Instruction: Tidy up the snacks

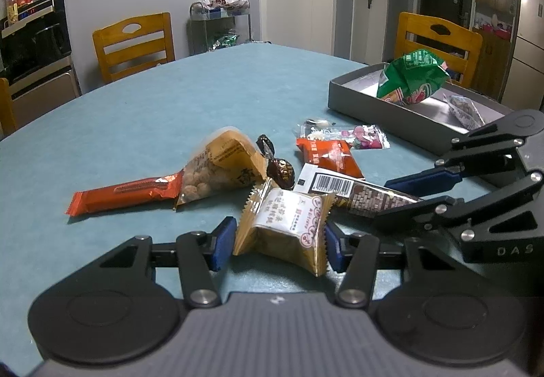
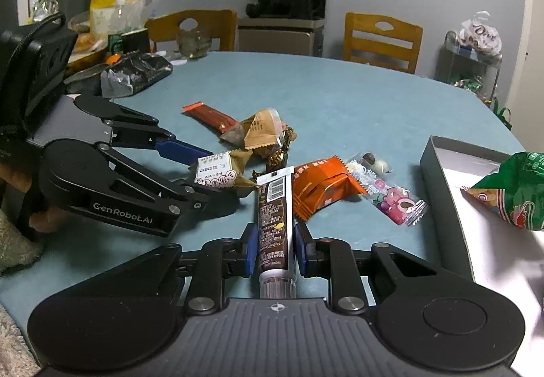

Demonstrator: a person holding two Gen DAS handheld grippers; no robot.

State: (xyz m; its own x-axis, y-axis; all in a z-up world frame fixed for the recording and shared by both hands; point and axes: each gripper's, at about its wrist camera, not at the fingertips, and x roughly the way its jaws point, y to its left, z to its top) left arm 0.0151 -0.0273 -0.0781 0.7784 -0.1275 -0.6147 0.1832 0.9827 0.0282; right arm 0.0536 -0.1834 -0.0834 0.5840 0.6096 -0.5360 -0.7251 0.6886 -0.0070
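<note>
Left gripper (image 1: 279, 242): clamps a gold-and-white pastry packet (image 1: 284, 227) on the teal table (image 1: 153, 112).
Right gripper (image 2: 274, 249): grips a brown tube snack (image 2: 274, 224).

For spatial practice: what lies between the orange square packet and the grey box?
A clear candy packet lies between the orange packet and the grey box, plainest in the right wrist view.

You can read "GenRobot.AI" on your left claw (image 2: 210, 169), "DAS" on your right claw (image 1: 404, 196), nothing else legibly.
</note>
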